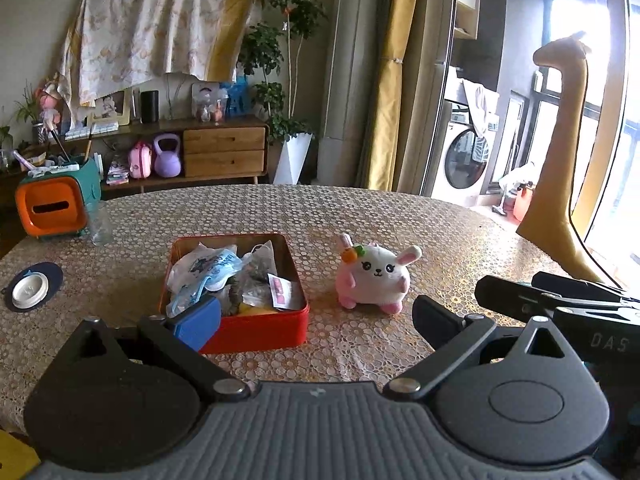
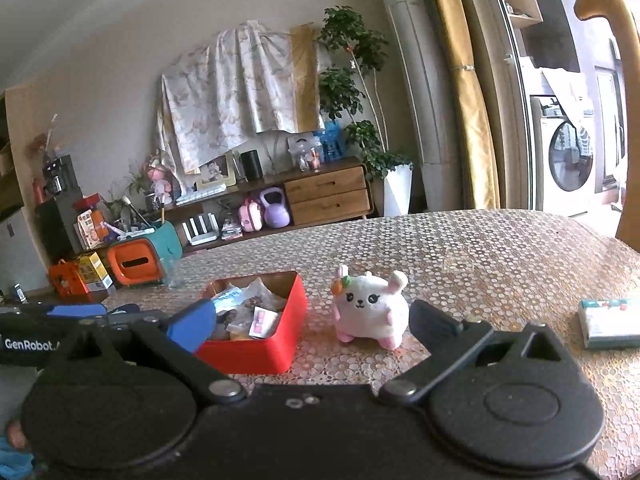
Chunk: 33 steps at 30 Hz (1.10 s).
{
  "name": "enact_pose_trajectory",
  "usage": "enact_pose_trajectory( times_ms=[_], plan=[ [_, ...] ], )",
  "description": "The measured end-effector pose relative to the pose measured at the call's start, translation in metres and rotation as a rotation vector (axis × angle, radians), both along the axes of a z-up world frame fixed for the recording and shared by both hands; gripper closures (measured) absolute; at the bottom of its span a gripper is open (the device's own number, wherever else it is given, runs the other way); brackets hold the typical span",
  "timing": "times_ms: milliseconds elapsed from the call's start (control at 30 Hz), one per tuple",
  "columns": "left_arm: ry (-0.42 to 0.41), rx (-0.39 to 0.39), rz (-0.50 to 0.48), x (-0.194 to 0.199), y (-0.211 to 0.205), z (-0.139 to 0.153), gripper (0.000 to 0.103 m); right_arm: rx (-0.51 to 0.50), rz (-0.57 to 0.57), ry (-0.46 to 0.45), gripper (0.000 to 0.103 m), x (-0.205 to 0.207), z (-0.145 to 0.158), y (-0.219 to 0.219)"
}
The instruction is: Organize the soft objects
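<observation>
A white and pink plush rabbit (image 1: 374, 278) with an orange carrot on its head stands on the patterned table, just right of a red tin box (image 1: 240, 280) filled with packets and soft items. My left gripper (image 1: 316, 322) is open and empty, low over the table short of the box and the rabbit. In the right wrist view the rabbit (image 2: 372, 308) and the red box (image 2: 256, 320) lie ahead. My right gripper (image 2: 312, 320) is open and empty. The right gripper's body shows at the right of the left wrist view (image 1: 560, 300).
An orange and teal tissue box (image 1: 56, 208) and a clear glass (image 1: 99, 224) stand at the far left. A white lid on a dark coaster (image 1: 30, 288) lies left. A tissue pack (image 2: 610, 322) lies at right. A tall giraffe toy (image 1: 560, 152) stands beyond the table.
</observation>
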State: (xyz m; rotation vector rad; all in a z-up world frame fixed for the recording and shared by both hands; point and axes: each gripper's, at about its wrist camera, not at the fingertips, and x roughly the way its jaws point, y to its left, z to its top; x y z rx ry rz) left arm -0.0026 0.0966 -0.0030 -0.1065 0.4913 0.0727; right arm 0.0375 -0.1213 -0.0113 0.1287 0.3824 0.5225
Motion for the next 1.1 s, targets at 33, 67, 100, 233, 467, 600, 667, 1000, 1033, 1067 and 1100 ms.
enact_pose_trajectory(
  times_ms=[33, 67, 100, 233, 467, 600, 667, 1000, 1033, 1067, 1100],
  plan=[
    [0.000, -0.003, 0.000, -0.0001, 0.0000, -0.0005, 0.000, 0.001, 0.000, 0.000, 0.000, 0.0000, -0.0003, -0.0002],
    [0.002, -0.006, 0.001, 0.0000, 0.0001, -0.0009, 0.000, 0.002, -0.001, 0.001, 0.000, 0.0002, -0.0004, -0.0005],
    [0.002, -0.006, 0.001, 0.0000, -0.0002, -0.0010, 0.000, 0.001, -0.001, 0.000, 0.000, 0.0002, -0.0005, -0.0005],
    [0.004, -0.008, 0.001, 0.0003, -0.0003, -0.0013, 0.000, 0.004, 0.001, 0.005, 0.000, 0.0010, -0.0017, -0.0018],
    [0.005, -0.009, 0.001, 0.0004, -0.0001, -0.0015, 0.000, 0.010, 0.005, 0.012, 0.000, 0.0010, -0.0030, -0.0028],
    [0.004, -0.009, 0.002, 0.0000, -0.0006, -0.0020, 0.000, 0.008, 0.008, 0.012, 0.000, 0.0014, -0.0027, -0.0028],
    [0.007, -0.009, 0.003, 0.0003, -0.0010, -0.0027, 0.000, 0.010, 0.010, 0.011, 0.000, 0.0013, -0.0028, -0.0025],
    [0.014, -0.013, 0.008, 0.0010, -0.0030, -0.0062, 0.000, 0.013, 0.017, 0.020, 0.000, 0.0025, -0.0040, -0.0029],
    [0.016, -0.015, 0.008, 0.0013, -0.0032, -0.0070, 0.000, 0.014, 0.017, 0.020, 0.000, 0.0025, -0.0041, -0.0029],
    [0.017, -0.015, 0.007, 0.0014, -0.0033, -0.0071, 0.000, 0.014, 0.017, 0.020, 0.000, 0.0028, -0.0042, -0.0030],
    [0.019, -0.015, 0.007, 0.0016, -0.0036, -0.0074, 0.000, 0.013, 0.018, 0.020, 0.000, 0.0025, -0.0042, -0.0030]
  ],
)
